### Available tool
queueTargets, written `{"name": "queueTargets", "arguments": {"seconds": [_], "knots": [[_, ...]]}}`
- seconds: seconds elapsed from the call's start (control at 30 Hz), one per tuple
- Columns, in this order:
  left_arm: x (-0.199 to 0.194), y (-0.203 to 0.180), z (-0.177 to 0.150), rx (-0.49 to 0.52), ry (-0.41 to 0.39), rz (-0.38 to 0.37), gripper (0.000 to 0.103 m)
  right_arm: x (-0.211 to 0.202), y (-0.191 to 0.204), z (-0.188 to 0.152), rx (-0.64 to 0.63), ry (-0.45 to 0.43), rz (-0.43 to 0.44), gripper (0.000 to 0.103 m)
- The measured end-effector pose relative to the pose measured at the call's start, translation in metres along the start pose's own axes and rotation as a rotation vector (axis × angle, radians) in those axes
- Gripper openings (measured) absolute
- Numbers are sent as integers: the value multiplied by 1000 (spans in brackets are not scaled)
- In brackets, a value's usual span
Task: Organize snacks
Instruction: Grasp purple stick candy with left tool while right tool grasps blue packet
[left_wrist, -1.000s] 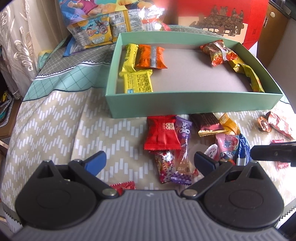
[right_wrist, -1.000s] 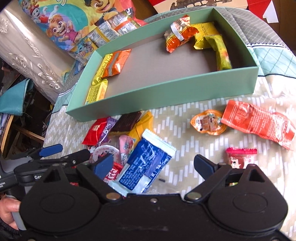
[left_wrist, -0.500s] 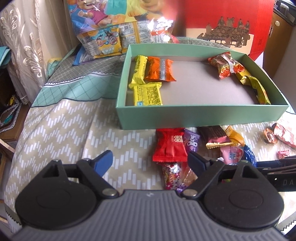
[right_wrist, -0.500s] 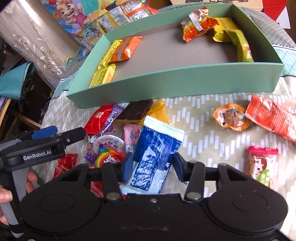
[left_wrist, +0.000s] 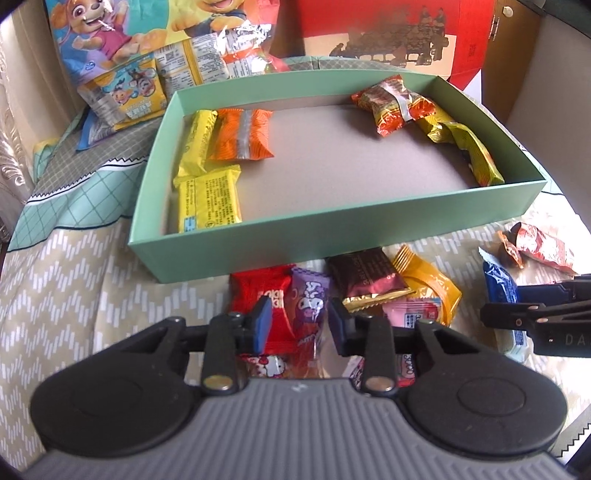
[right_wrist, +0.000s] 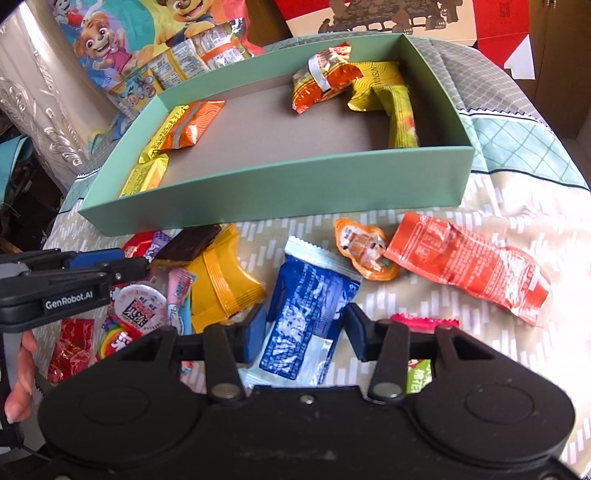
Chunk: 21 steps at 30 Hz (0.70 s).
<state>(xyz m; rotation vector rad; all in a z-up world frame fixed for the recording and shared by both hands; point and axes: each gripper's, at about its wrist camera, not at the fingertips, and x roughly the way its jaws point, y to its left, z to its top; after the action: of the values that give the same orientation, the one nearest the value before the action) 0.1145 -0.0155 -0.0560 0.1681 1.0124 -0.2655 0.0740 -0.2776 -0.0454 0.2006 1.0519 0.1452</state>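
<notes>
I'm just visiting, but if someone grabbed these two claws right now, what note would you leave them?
Left claw: closing around the purple packet, apparently not gripping it yet.
Right claw: closed on the blue packet, which is outside the box.
Done: green box holds a few packets at both ends; its middle is bare.
Left: box both packets, then the loose pile in front, including the long orange packet.

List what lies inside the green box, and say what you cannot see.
Inside the green box: two yellow packets and an orange packet at the left end, an orange-red packet and yellow-green packets at the right. Anything beneath them is hidden.
</notes>
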Motion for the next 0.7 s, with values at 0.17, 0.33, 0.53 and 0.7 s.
{"name": "queueTargets", "arguments": {"seconds": [0.17,0.33,0.53,0.7], "knots": [[1,-9,-1,48,9,-40,26,2,6,-1,-34,-21,-18,46],[6,-12,-7,58,36,-58,25,3,7,-2,-47,-31,-16,46],[15,3,-7,16,83,-18,30,3,4,-3,-48,-39,-5,46],[5,-15,-8,82,68,-31,28,4,8,-4,-67,-50,-12,49]]}}
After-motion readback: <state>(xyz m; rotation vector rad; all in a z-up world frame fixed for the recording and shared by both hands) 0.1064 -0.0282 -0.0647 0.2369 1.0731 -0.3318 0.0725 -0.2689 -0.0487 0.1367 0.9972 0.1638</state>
